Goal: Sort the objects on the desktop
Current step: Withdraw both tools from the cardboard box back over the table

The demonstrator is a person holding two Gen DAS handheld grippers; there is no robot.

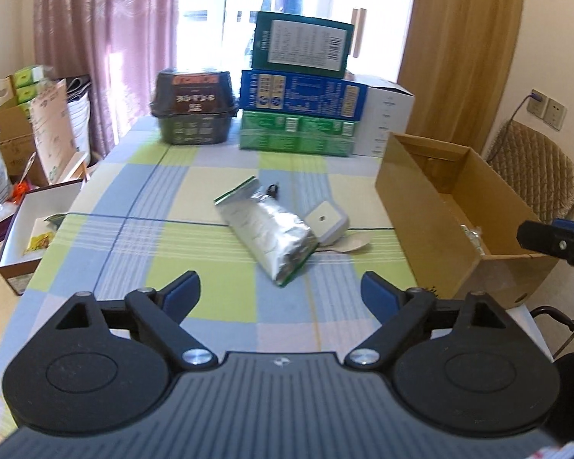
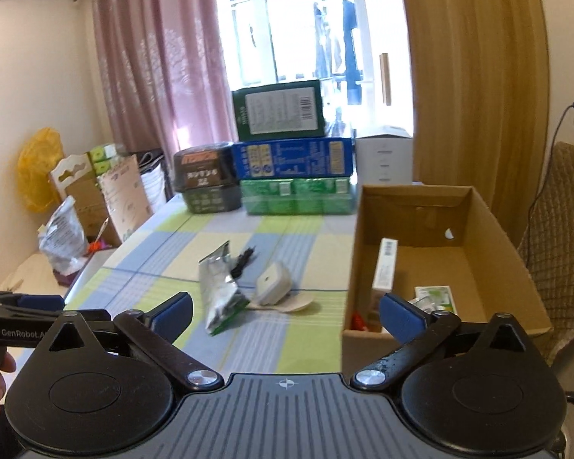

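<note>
Both hand-held grippers hung above the near edge of the desk (image 1: 195, 168), L hand-held gripper (image 1: 281, 292) and R hand-held gripper (image 2: 287, 311) each w/ jaws spread wide, nothing between them. A foil pouch (image 1: 266, 231) lay mid-desk, touching a small white device (image 1: 327, 220) just to its right, w/ a black clip (image 1: 272, 190) just behind. The cardboard box (image 2: 428, 206) at the desk's right edge held a white carton (image 2: 384, 266) & other bits.

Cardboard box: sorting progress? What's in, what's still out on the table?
Done: the cardboard box already holds a white carton, a green-printed packet and other small bits. In hand: nothing; the left gripper and right gripper are both open and empty. Left on the tablecloth: foil bag, white square gadget, small black item, beige piece.
</note>
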